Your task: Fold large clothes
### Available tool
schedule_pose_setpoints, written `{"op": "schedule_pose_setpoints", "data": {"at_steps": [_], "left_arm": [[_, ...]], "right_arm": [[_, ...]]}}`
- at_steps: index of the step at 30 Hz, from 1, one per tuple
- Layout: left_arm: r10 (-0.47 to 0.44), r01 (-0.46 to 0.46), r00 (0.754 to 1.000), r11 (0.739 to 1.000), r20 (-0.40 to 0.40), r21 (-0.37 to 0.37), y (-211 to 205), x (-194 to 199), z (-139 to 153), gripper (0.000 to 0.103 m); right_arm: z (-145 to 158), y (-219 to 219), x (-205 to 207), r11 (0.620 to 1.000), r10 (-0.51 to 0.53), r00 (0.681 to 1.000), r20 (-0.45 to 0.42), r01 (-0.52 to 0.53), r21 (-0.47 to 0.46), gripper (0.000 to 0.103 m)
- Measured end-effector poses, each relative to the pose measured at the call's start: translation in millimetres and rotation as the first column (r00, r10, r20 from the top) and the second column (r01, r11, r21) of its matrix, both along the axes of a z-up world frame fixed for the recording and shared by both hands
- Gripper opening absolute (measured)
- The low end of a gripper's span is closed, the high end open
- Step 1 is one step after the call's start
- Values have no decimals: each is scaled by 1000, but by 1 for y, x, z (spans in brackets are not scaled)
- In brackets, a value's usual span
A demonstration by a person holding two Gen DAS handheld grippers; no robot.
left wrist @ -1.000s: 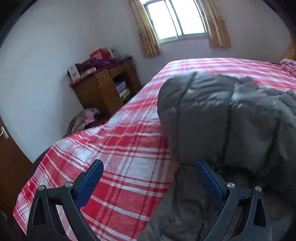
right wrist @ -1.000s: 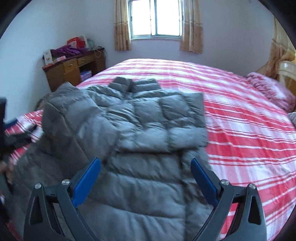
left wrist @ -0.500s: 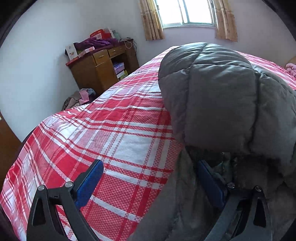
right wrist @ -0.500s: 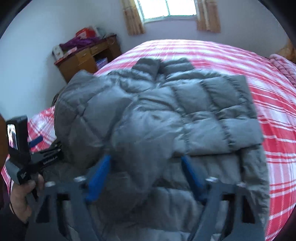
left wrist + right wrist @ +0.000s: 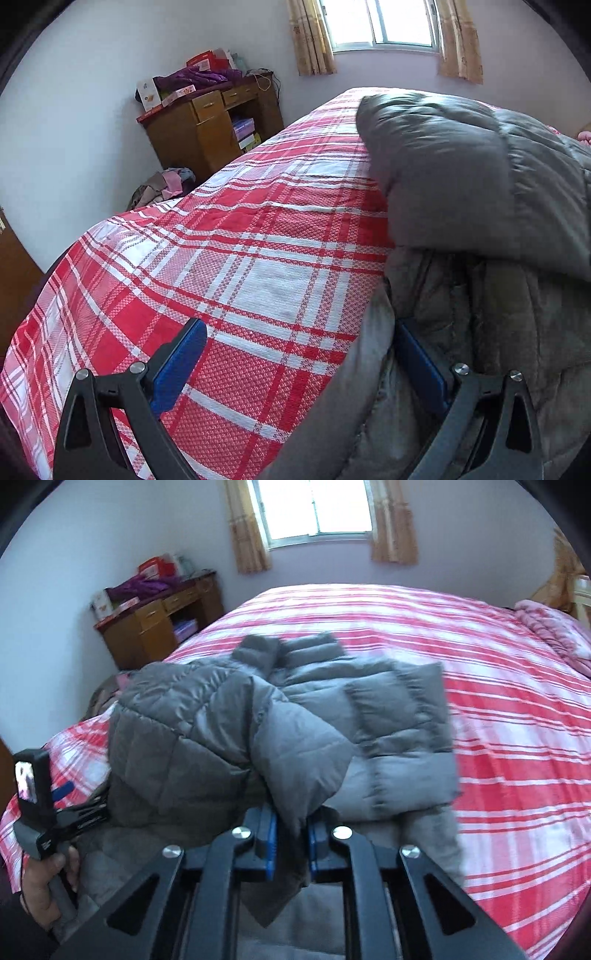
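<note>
Grey puffer jacket point(image 5: 369, 716) half-folded on plaid bedspread point(image 5: 517, 686)

Right gripper point(image 5: 290, 843) clamps its sleeve; left gripper point(image 5: 295, 365) gapes, straddling the hem.

Soft daylight enters from the window point(image 5: 384, 26) on the far wall, its panes blown out to white in both views. The room is evenly lit, with faint shadows under the jacket point(image 5: 295, 731) folds. Fisheye bending curves the walls, and dark vignetting fills the corners. Motion blur smears the right wrist view slightly
</note>
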State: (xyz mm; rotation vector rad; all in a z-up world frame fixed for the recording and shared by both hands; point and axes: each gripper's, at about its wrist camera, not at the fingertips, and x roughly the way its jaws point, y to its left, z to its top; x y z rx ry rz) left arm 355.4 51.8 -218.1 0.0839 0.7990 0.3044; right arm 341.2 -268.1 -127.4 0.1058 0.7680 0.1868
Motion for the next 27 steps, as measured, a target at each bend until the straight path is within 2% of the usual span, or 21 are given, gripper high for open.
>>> {"op": "schedule_pose_setpoints", "data": {"at_steps": [6,8,10,14,17,19,21,23,25,27], "left_arm": [[1,-1,1000,1000,-8,3,-1,1,-1,100],[0,0,1000,1000,-12,-12,2,1,-1,101],[-1,1,1000,1000,-15,-17,3,1,-1,101],[-4,4,1000,1000,-23,-5,3,1,-1,101],[-5,6,1000,1000,-29,13,6,-4,-1,101],[-14,14,1000,999,-20,30,8,-10,-1,101],[-16,17,1000,999,-6,41,10,-19,2,101],[-55,56,998,997,-16,53,9,-26,9,101],[-67,68,998,995,-17,75,7,-31,22,101],[-79,79,997,994,-8,78,4,-33,47,101]], "right_arm": [[-26,-23,14,996,-76,995,-65,72,-57,15],[-35,-27,16,990,-100,993,-68,92,-105,15],[-42,-34,17,989,-115,991,-69,107,-104,15],[-40,-37,22,984,-124,991,-47,117,-132,15],[-32,-39,35,982,-133,990,-38,126,-139,20],[-30,-43,40,985,-123,991,-47,116,-127,30],[-25,-45,33,986,-121,992,-20,118,-116,66],[-18,-50,20,986,-136,990,22,138,-95,79],[-9,-55,5,982,-156,986,56,161,-96,79],[1,-57,-2,978,-170,982,77,178,-112,77]]}}
